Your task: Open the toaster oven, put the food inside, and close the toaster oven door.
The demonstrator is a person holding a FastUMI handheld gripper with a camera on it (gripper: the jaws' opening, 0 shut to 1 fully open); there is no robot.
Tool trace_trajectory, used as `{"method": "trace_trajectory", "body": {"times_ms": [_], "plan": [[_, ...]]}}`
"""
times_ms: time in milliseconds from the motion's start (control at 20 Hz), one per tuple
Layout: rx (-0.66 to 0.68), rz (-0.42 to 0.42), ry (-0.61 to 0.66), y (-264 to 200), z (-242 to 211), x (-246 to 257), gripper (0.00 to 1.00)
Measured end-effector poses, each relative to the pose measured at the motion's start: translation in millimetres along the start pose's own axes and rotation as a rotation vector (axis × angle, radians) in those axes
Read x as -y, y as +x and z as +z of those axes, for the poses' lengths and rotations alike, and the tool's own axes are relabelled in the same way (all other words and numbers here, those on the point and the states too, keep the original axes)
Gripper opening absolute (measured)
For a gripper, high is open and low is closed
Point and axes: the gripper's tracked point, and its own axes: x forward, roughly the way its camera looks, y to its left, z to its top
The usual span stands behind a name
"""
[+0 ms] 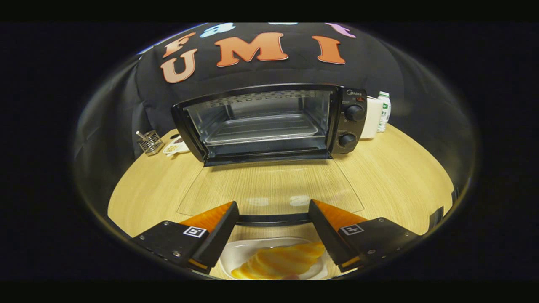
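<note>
The black toaster oven [269, 122] stands open at the back of the wooden table [400, 176], with a metal tray [263, 128] inside. Its glass door [269, 185] lies flat toward me. The door's dark handle [273, 219] runs across the gap just ahead of my fingertips. My gripper [273, 210] is open wide and its fingers [210, 227] touch nothing. Below and between the fingers, closer than the handle, sits a white plate [240, 252] with yellow food slices [282, 261] on it.
Two knobs [354, 112] sit on the oven's right panel. A white box [372, 118] and a bottle [384, 110] stand right of the oven. Left of it are a small metal rack [150, 142] and a small dish [176, 147].
</note>
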Motion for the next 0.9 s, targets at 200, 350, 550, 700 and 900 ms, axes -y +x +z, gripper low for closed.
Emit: {"method": "trace_trajectory", "body": {"times_ms": [200,350,550,700,900], "plan": [[0.042,-0.042,-0.037,-4.8,6.8,4.1,0.98],[0.102,-0.078,0.015,-26.7,15.3,9.9,0.98],[0.206,-0.203,0.034,-69.0,21.7,28.1,0.98],[0.216,-0.23,0.077,-87.5,0.2,23.2,0.98],[0.198,-0.249,0.14,-99.1,-38.7,10.1,0.98]]}}
